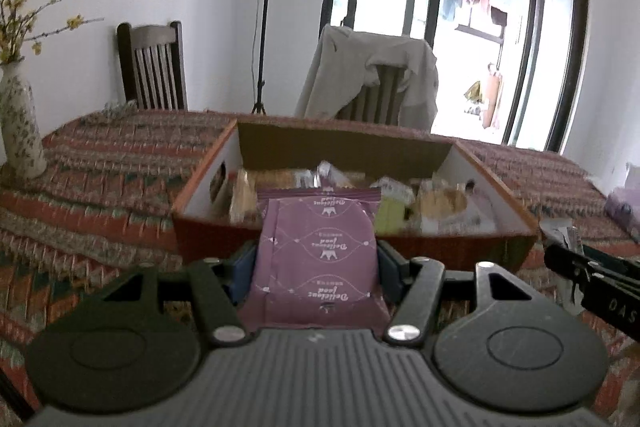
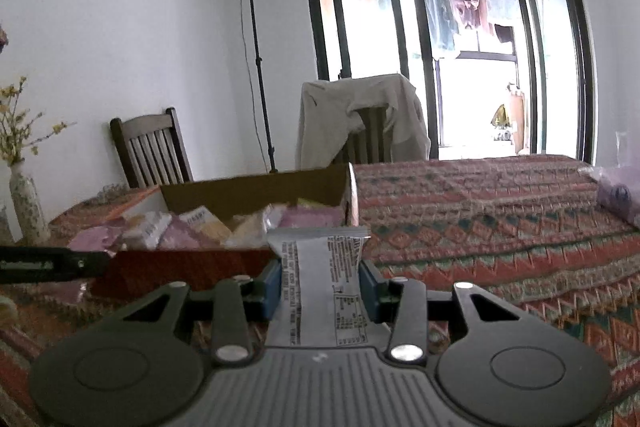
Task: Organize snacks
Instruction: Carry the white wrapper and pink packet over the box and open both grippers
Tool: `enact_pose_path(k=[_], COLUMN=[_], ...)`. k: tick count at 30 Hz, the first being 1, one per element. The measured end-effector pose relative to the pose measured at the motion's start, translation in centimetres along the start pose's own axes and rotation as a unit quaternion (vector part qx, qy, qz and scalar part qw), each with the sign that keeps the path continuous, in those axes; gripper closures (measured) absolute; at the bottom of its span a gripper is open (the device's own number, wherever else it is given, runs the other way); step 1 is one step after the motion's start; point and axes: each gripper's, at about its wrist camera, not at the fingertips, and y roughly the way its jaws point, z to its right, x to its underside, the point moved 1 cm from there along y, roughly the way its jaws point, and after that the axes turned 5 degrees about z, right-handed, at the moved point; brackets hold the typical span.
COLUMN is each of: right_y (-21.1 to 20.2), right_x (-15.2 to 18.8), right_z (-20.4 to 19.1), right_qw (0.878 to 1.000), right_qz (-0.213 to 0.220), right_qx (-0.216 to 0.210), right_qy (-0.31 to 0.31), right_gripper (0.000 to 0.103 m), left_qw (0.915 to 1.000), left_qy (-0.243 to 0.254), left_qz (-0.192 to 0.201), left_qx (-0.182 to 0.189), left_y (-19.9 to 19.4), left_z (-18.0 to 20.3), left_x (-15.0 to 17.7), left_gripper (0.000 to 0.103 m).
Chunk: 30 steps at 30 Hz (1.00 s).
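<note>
Snacks mostly fill the box (image 1: 516, 205) already, while the left gripper (image 1: 316, 263) clamps a purple packet (image 1: 318, 247) and the right gripper (image 2: 320, 287) a white packet (image 2: 320, 267), both unplaced.

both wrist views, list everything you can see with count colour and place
cardboard box: one, orange rim, white inside, on the table, holds many snack packets
purple snack packet: one, clamped in the left gripper
white snack packet: one, black print, clamped in the right gripper
tablecloth: one, red and green pattern, covers the table
vase: one, white speckled, yellow flowers, left edge of the table
wooden chair: one, dark, behind the table
draped chair: one, pale garment over it, by the window
light stand: one, black, against the wall
left hand-held gripper: black, blue pads
right hand-held gripper: black, blue pads
</note>
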Motion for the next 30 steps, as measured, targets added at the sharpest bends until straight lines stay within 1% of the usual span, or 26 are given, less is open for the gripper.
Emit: enact_pose_path(k=[5,12,15,18,21,27,28,30], right_y=[1.5,5.1,7.0,8.9,10.3,11.2,11.2,11.3], right_x=[-2.5,-5.2,-5.9,-6.0,-5.1,-3.7,-3.6,-3.3], right_z=[-1.6,-3.5,-4.0,-4.3,-4.2,-4.3,-4.3,-4.2], right_qw=[1.0,0.999,0.999,0.999,0.999,0.998,0.998,0.999], right_qz=[0.015,0.024,0.03,0.035,0.042,0.024,0.02,0.009], right_qx=[-0.002,-0.002,0.003,0.007,0.009,0.005,0.005,0.006], right_qy=[-0.018,-0.03,-0.036,-0.033,-0.028,-0.052,-0.052,-0.051], right_gripper=[0.063,0.063,0.063,0.063,0.063,0.063,0.062,0.059], left_qw=[0.9999,0.9994,0.999,0.998,0.9978,0.9988,0.9989,0.9986], left_qy=[-0.002,-0.01,-0.023,-0.046,-0.039,-0.028,-0.026,-0.027], left_qz=[0.017,0.034,0.038,0.041,0.047,0.033,0.032,0.037], left_qx=[0.002,0.002,-0.011,-0.017,-0.026,-0.024,-0.025,-0.025], left_y=[1.2,3.8,5.3,7.0,8.3,9.6,9.6,9.4], left_z=[0.1,-0.2,-0.5,-1.1,-1.9,-2.2,-2.2,-2.2], left_x=[-2.3,-4.6,-5.2,-5.3,-5.1,-4.2,-4.1,-3.8], left_gripper=[0.04,0.04,0.04,0.04,0.04,0.04,0.039,0.032])
